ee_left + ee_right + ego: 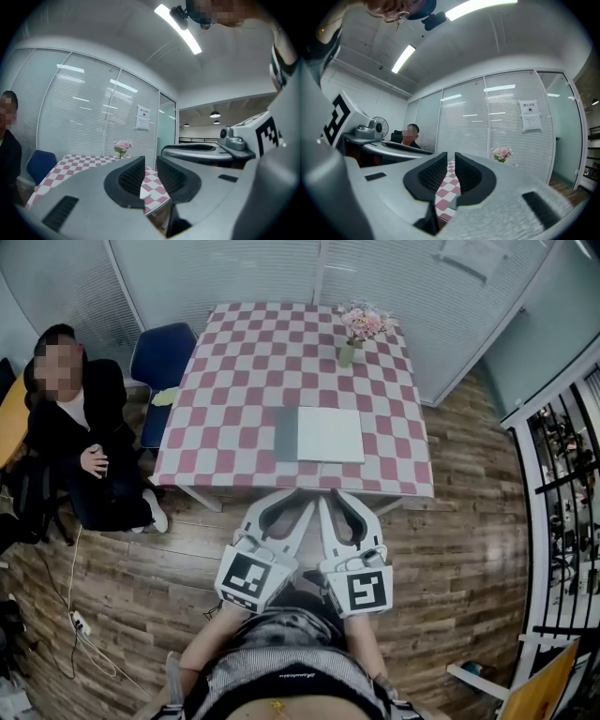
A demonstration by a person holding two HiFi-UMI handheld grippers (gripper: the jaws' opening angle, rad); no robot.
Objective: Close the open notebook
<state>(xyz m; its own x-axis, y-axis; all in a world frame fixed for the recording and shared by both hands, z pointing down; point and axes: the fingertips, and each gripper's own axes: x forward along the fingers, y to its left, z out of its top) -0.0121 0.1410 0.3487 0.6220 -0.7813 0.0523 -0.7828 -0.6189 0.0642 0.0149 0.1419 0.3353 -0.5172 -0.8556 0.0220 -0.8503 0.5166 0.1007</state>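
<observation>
The notebook (330, 434) lies open on the near half of the pink-and-white checkered table (234, 362), a white page facing up and a grey cover (286, 434) folded out on its left. Both grippers hang side by side just short of the table's near edge, pointing level toward it. My left gripper (286, 495) (151, 171) has a narrow gap between its jaws and nothing in it. My right gripper (333, 495) (451, 168) stands the same way, also holding nothing. Neither one touches the notebook.
A small vase of pink flowers (361, 329) (122, 147) (502, 153) stands at the table's far right. A person (84, 446) sits left of the table beside a blue chair (164, 357). A cable (80, 620) trails on the floor at left, and a black railing (562, 484) runs along the right.
</observation>
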